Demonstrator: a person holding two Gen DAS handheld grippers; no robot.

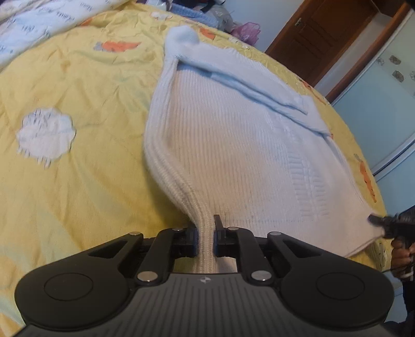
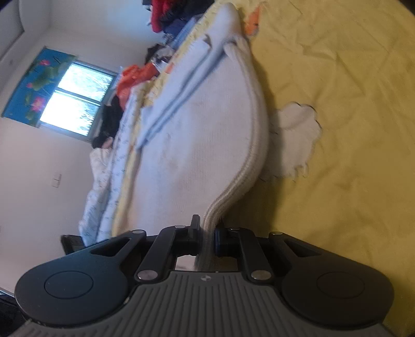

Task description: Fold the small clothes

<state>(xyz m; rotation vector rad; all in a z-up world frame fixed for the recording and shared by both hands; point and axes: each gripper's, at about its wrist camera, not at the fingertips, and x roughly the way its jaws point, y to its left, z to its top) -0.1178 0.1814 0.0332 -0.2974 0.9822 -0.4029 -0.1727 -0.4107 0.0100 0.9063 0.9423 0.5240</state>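
A small pale knitted sweater with light blue sleeves folded across it lies on a yellow quilt. My left gripper is shut on the ribbed hem at one bottom corner and lifts it off the quilt. My right gripper is shut on the ribbed hem at the other bottom corner. The right gripper also shows at the right edge of the left wrist view, pinching that corner. The hem hangs raised between both grippers.
The quilt has white cloud patches and orange prints. A white patterned duvet lies at the far left. Piles of clothes sit beyond the bed. A brown door and a window are in the background.
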